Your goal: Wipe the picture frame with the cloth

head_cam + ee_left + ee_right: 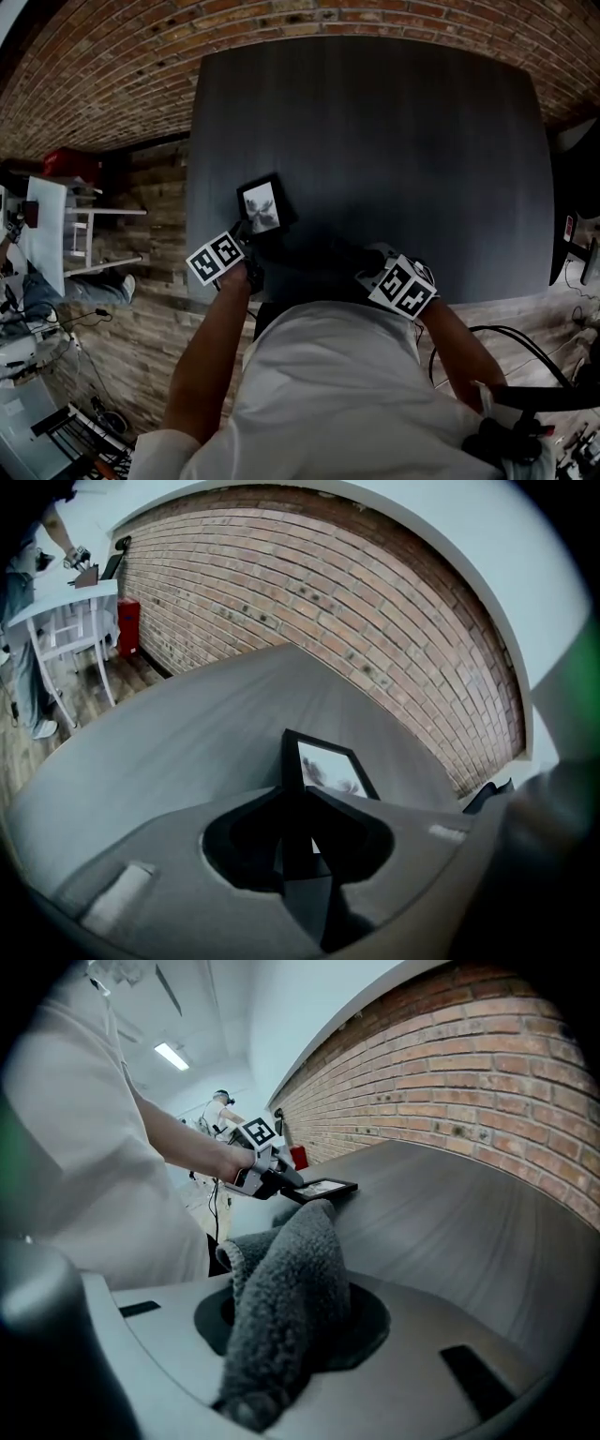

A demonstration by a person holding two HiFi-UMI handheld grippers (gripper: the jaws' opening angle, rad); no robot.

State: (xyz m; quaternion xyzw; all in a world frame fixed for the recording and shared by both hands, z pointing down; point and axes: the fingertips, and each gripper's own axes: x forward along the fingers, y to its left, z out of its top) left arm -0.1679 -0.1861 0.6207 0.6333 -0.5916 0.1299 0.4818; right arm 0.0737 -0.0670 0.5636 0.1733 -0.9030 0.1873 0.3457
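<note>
Currently your left tongs [302,803] are closed on the near edge of the picture frame [330,769]. The frame sits at the near left part of the dark table [394,141], glass side up. Whether its far edge rests on the table or is lifted clear cannot be settled from these views.

Your right tongs [298,1274] are clamped on the grey cloth [281,1335], which is bunched into a thick fold standing out past the tips. Cloth and frame are apart, so wiping has not begun.

Recommendations for the step in hand, offered as judgement:

1. Bring the fold across to the frame and meet the glass with cloth only. The fold looks deep enough to cover the tips, but approach at a shallow angle so no hard part touches the glass.
2. Your hold is on one narrow edge, and a firm push at the far end would likely pivot the frame about that grip. Press lightly and let the table take the load if the frame can lie flat.
3. Stroke towards the held edge, not away from it, so the frame is driven into the grip.
4. Wipe the glass first, then the raised border, in overlapping passes.
5. The patch under the left tongs will stay unwiped unless you regrip elsewhere.
</note>
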